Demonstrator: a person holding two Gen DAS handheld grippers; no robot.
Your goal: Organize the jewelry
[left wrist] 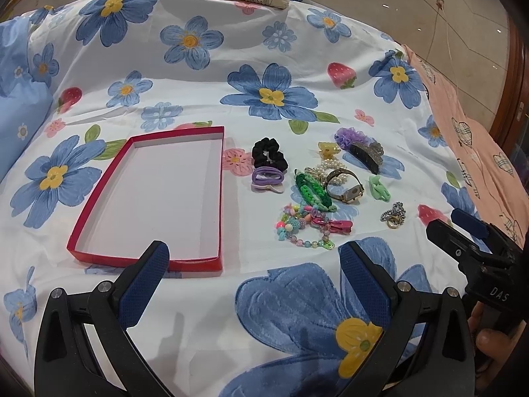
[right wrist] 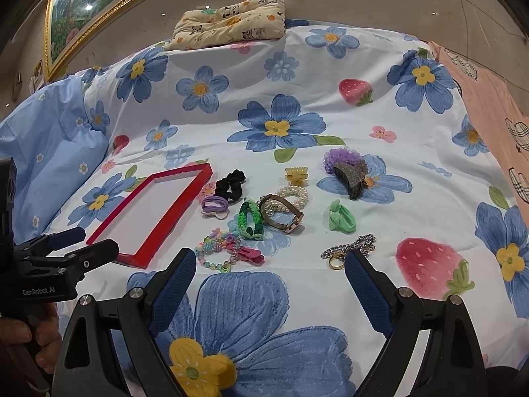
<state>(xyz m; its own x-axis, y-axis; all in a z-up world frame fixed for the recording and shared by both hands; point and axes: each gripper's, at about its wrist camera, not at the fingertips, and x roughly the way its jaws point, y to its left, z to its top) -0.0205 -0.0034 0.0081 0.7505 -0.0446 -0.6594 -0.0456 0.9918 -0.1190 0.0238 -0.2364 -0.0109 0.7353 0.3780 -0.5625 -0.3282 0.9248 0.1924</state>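
Left wrist view is showing the left gripper hovering spread wide and empty near the red tray, which is lying bare. Jewelry is lying scattered beside it, awaiting sorting; the right gripper is hanging equally spread before the chain, likely its first pick.

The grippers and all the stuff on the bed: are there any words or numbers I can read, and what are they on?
"DAS" in pale letters on the black body of the right gripper, seen from the left wrist.
"GenRobot.AI" in pale letters on the black body of the left gripper, seen from the right wrist.
The watch face is too small to read.
The small pillow shows cartoon animals; any lettering is too blurred to read.
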